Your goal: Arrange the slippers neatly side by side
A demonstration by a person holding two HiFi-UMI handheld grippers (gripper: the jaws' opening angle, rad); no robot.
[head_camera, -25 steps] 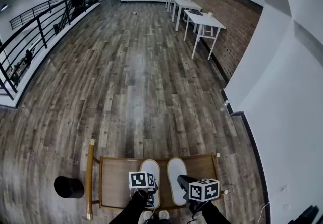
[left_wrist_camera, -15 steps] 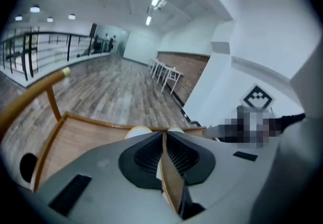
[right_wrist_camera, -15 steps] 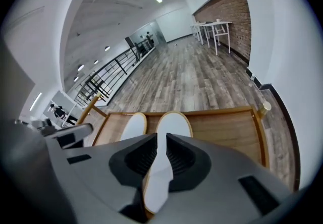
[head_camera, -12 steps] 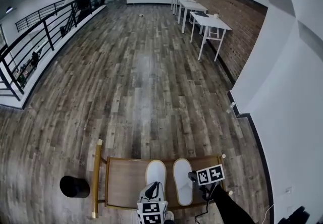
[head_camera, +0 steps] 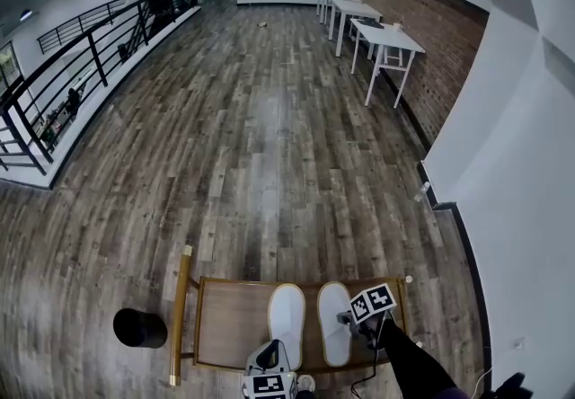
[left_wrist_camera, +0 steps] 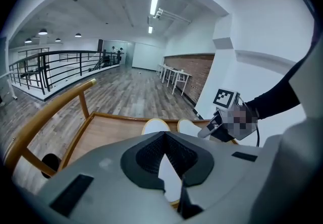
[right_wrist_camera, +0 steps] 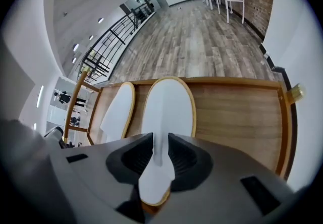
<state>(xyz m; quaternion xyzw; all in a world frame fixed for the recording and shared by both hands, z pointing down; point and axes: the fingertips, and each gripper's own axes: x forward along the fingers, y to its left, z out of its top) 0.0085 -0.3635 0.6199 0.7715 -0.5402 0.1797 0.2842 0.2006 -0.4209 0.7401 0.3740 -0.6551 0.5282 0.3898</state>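
Note:
Two white slippers lie side by side on a low wooden table (head_camera: pixel 216 288), toes pointing away from me: the left slipper (head_camera: pixel 287 323) and the right slipper (head_camera: pixel 334 322). My left gripper (head_camera: pixel 269 356) hangs at the near table edge, behind the left slipper (left_wrist_camera: pixel 155 126); its jaws have just been closing and stand shut with nothing between them (left_wrist_camera: pixel 164 135). My right gripper (head_camera: pixel 347 318) points steeply down over the right slipper's heel (right_wrist_camera: pixel 169 104). Its jaws (right_wrist_camera: pixel 160 142) have just been opening and stand apart, the slipper showing in the gap below them, unpressed.
A black round object (head_camera: pixel 140 327) stands on the wood floor left of the table. A white wall (head_camera: pixel 512 208) runs close on the right. White desks (head_camera: pixel 386 36) stand by a brick wall far off; a black railing (head_camera: pixel 81 74) lines the left.
My left gripper has drawn back off the left slipper toward me and risen. My right gripper has tipped down toward the right slipper's heel. Both slippers stay side by side.

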